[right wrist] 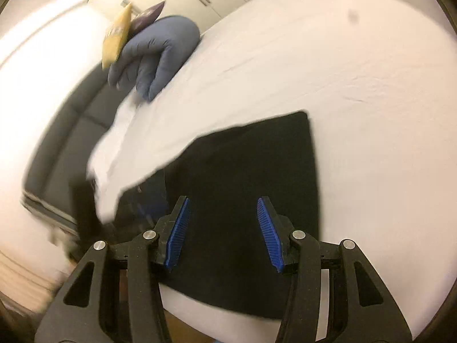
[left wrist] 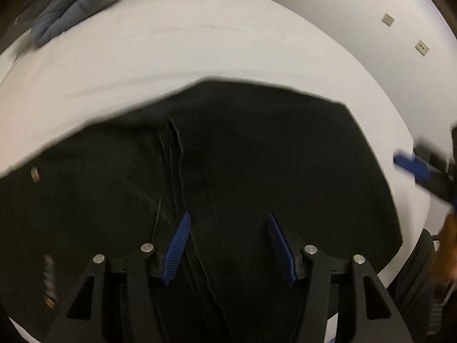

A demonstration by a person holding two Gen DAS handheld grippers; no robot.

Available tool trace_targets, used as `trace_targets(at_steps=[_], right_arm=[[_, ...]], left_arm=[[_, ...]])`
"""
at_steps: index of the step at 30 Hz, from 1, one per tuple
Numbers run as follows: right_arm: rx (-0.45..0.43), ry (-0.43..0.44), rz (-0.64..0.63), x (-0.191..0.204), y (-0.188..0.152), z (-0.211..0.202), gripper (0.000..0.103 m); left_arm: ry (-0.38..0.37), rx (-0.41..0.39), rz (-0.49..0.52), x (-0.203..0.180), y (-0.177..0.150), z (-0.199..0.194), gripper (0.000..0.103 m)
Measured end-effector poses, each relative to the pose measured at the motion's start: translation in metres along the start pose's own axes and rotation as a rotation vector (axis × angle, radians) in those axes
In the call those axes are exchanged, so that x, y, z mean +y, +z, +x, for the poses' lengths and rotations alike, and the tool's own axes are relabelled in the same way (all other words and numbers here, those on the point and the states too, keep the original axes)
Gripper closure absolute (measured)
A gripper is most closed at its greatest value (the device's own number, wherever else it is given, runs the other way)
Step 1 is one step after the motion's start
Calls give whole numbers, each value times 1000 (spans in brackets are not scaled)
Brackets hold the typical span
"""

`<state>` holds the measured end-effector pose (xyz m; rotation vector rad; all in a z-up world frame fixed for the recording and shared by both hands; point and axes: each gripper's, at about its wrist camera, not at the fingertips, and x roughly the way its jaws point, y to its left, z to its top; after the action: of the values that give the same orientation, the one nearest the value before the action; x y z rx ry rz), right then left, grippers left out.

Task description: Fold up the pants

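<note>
Black pants (left wrist: 242, 157) lie spread flat on a white bed sheet (left wrist: 185, 43), with a seam and a small metal button (left wrist: 34, 175) showing at the left. My left gripper (left wrist: 230, 217) hovers over the pants, open, nothing between its blue pads. The right gripper (left wrist: 411, 165) shows blurred at the right edge of that view, beside the pants. In the right wrist view the pants (right wrist: 257, 171) form a dark folded rectangle on the sheet (right wrist: 357, 71). My right gripper (right wrist: 224, 203) is open above them and holds nothing.
A grey-blue quilted blanket (left wrist: 77, 3) lies bunched at the far left of the bed. In the right wrist view the blanket (right wrist: 160, 51) has a yellow packet (right wrist: 117, 37) and a purple one (right wrist: 147, 15) against it. A dark sofa (right wrist: 65, 131) stands beyond the bed's edge.
</note>
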<state>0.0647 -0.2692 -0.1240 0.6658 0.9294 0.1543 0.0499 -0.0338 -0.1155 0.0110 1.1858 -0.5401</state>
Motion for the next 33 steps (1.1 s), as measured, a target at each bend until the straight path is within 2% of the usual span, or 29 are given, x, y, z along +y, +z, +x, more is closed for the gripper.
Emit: trace_targets(at_steps=[3, 4, 8, 10, 12, 14, 15, 19, 21, 28, 33], right_arm=[[34, 71, 39, -23, 24, 4, 56], [57, 129, 52, -31, 32, 10, 56], [148, 231, 97, -67, 57, 63, 56], [182, 210, 133, -81, 66, 91, 56], [234, 247, 163, -91, 70, 114, 57], [285, 232, 182, -105, 73, 130, 64], [288, 238, 175, -103, 69, 127, 64], [313, 271, 134, -112, 58, 128, 64], [322, 267, 117, -112, 39, 117, 62], [348, 314, 122, -97, -57, 46, 62], [349, 269, 101, -84, -86, 1, 61]], left_arm=[[42, -3, 25, -6, -15, -4, 44], [45, -3, 24, -6, -19, -5, 44], [26, -22, -29, -2, -31, -9, 44], [39, -26, -33, -2, -32, -8, 44], [60, -31, -19, -1, -35, -6, 44], [58, -37, -25, -2, -36, -6, 44], [52, -36, -33, 3, -27, -7, 44], [41, -38, -35, 5, -29, -10, 44], [41, -39, -35, 13, -34, -15, 44], [29, -53, -48, 19, -37, -14, 44], [-3, -81, -73, 28, -45, -20, 44]])
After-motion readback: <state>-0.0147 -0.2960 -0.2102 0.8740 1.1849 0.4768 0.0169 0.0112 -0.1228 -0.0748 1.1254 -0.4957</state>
